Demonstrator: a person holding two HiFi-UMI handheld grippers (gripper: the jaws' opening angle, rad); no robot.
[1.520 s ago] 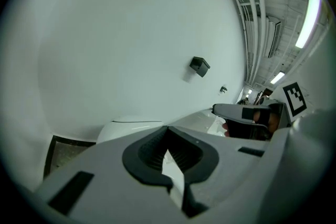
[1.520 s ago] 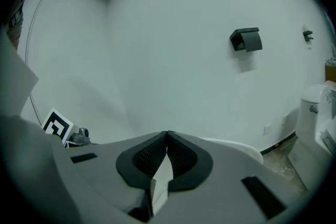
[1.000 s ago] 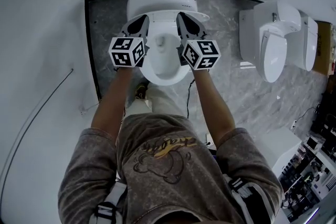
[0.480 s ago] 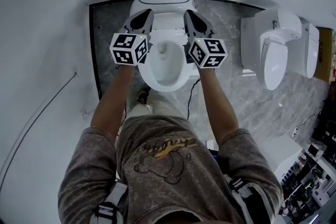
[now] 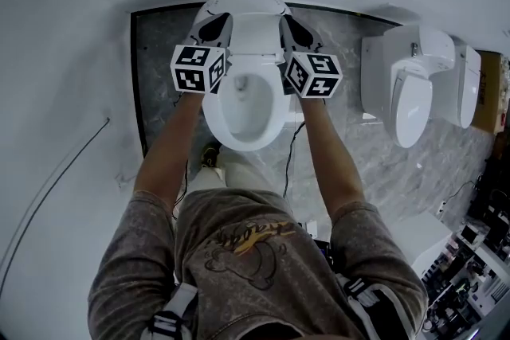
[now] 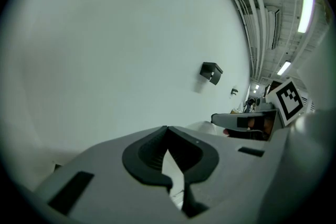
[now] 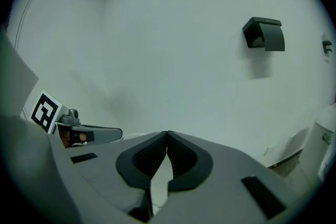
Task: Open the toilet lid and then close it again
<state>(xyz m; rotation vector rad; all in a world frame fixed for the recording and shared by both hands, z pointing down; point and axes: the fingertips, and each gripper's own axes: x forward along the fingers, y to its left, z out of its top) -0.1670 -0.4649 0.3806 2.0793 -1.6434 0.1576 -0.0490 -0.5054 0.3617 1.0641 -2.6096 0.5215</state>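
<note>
Both tongs are closed tip to tip with nothing pinched. On the left gripper the jaws meet at the tips, and only a white sliver shows through the slot behind them. The right gripper is the same.

In the head view they flank the white oval toilet lid, the left gripper at its left edge and the right gripper at its right edge. Actual contact can't be confirmed from here. The lid stands up toward the wall, with the white toilet bowl open below it.

The toilet stands on a dark grey marbled floor panel. A second white toilet is off to the right. A black wall-mounted box sits high on the white wall and shows in both gripper views.
</note>
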